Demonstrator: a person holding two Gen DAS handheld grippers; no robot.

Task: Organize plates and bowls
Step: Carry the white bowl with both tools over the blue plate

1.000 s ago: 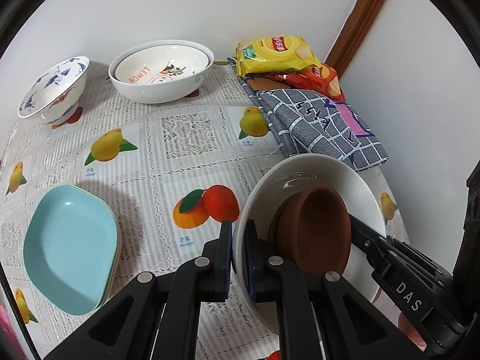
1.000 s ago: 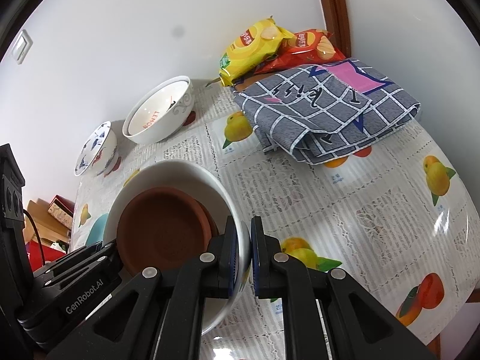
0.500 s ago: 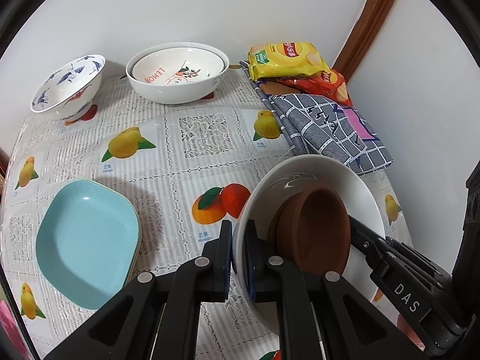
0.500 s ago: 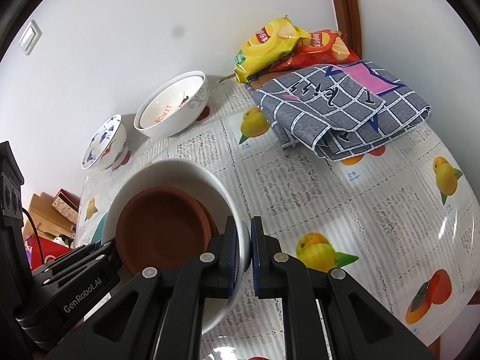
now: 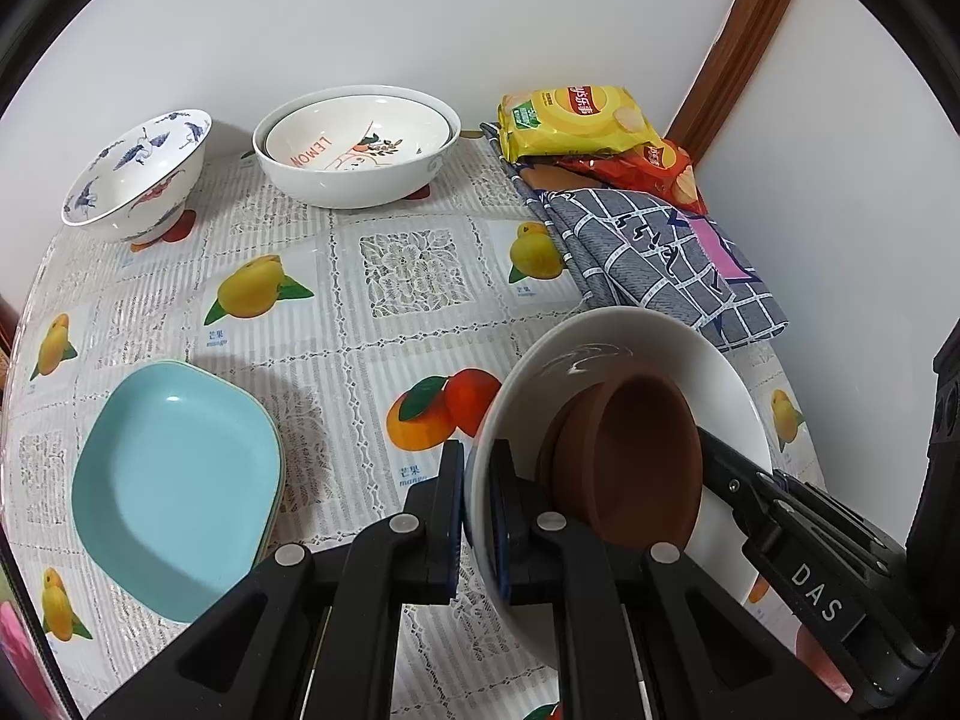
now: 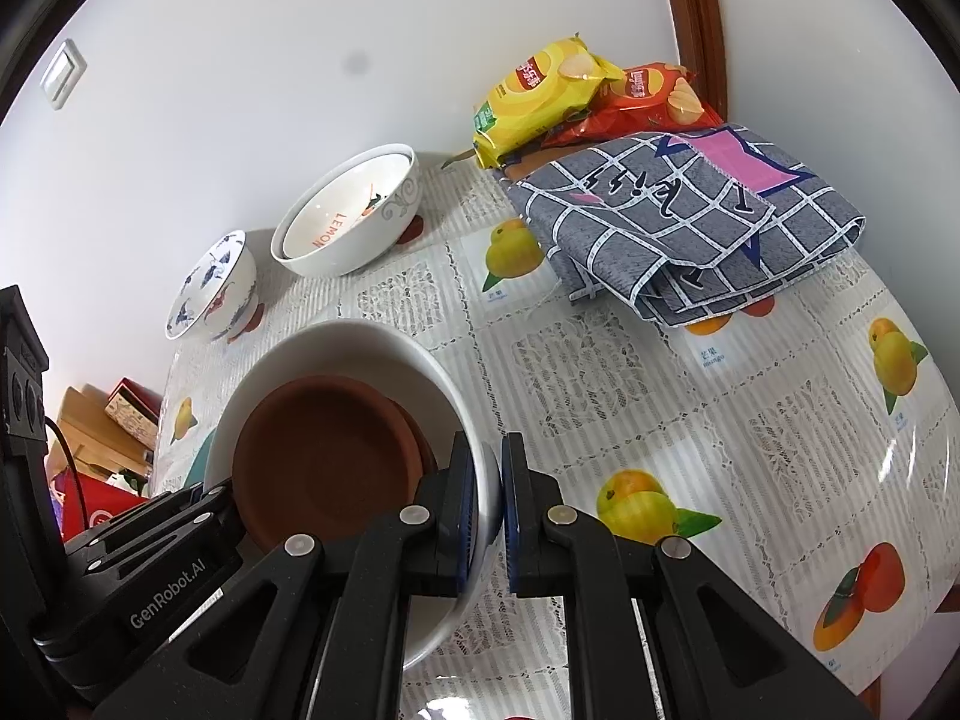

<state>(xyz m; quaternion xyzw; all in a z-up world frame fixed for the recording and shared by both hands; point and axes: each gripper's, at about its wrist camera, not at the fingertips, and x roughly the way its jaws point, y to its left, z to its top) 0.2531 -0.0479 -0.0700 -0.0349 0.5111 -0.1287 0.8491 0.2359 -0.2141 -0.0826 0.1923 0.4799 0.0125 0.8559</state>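
White bowl [image 5: 606,354], with brown saucers [image 5: 630,456] nested inside, is being held tilted above the tabletop [image 5: 414,264], between the teal plates [image 5: 174,480] and the checked cloth [image 5: 654,252]. Its rim is being pinched on one side by the left tongs [image 5: 477,510] and on the opposite side by the right tongs [image 6: 489,510], each pair pressed together on the thin wall. Given the tilt, the saucers are judged liable to be slid out, and the glazed rim to be lost if the two grips are being pulled unevenly. Left to right, writing is being shown: "LEMON" in the nested bowl [image 5: 360,138], "mango" under the printed fruit, "DAS" and "GenRobot.AI" on the tongs' bodies. The lettering on the crisp packets [image 5: 576,120] is too small to be read.
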